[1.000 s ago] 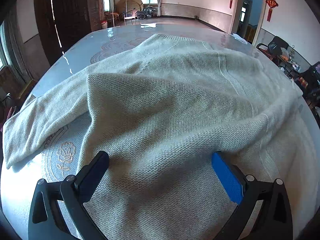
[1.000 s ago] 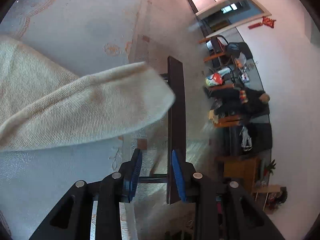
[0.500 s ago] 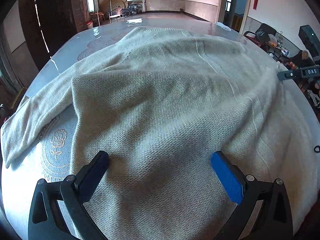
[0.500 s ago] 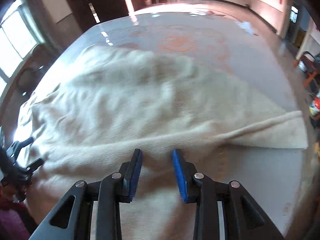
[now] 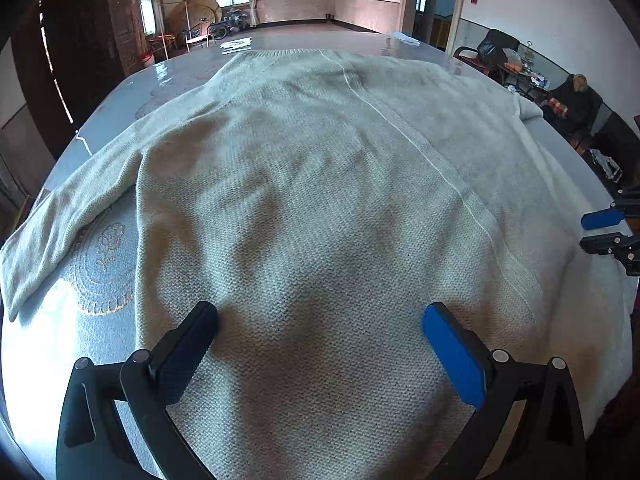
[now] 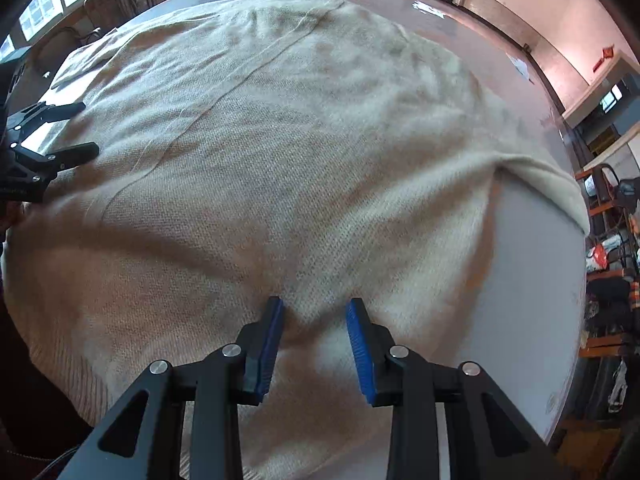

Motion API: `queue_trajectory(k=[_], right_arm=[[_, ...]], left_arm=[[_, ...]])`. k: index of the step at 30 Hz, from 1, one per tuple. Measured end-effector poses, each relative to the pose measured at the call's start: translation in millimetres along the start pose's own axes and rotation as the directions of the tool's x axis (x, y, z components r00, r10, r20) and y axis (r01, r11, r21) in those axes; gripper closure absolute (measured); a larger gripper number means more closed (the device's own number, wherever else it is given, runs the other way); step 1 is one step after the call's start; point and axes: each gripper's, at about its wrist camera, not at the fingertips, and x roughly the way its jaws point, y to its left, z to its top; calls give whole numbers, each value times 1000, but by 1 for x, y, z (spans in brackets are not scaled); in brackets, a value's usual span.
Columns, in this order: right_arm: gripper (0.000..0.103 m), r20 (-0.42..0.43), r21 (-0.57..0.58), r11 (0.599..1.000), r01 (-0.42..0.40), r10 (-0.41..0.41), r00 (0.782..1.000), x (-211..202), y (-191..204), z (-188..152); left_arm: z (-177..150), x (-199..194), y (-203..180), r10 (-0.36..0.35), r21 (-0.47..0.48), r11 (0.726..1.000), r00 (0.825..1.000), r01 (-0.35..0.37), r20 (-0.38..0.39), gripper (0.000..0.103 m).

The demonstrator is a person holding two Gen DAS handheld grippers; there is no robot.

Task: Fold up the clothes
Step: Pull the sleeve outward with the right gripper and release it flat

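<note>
Both tongs tilt steeply down over the cream sweater (image 5: 320,208) on the tabletop (image 6: 532,280): left tongs (image 5: 320,332) spread wide, right tongs (image 6: 315,320) narrowly parted, holding nothing.

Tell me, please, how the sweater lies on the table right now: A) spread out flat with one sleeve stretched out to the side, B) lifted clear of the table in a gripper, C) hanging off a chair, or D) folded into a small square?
A: the sweater lies spread over the table, one sleeve stretched out to the side, and neither gripper grips it.
</note>
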Motion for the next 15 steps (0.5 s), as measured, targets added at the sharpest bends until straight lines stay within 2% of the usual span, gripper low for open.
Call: queue_trajectory(k=[3, 5, 6, 10, 12, 15], right_arm=[[69, -37, 34, 998, -62, 63, 997, -4, -2, -9], [70, -67, 0, 996, -88, 88, 994, -10, -6, 3], [70, -56, -11, 995, -103, 102, 993, -15, -11, 13], [69, 62, 46, 983, -178, 175, 983, -40, -54, 81], [69, 128, 75, 973, -220, 210, 969, -36, -96, 120], [69, 166, 125, 959, -256, 234, 958, -21, -131, 198]], left_arm=[[0, -3, 0, -33, 37, 999, 999, 34, -33, 0], [9, -2, 6, -62, 44, 997, 996, 65, -66, 0], [18, -1, 11, -54, 36, 998, 996, 57, -68, 0], [68, 5, 39, 4, -18, 1000, 1000, -5, -29, 0], [94, 11, 50, 54, -48, 997, 999, -54, 5, 0], [129, 25, 62, 121, -105, 988, 992, -117, 33, 0]])
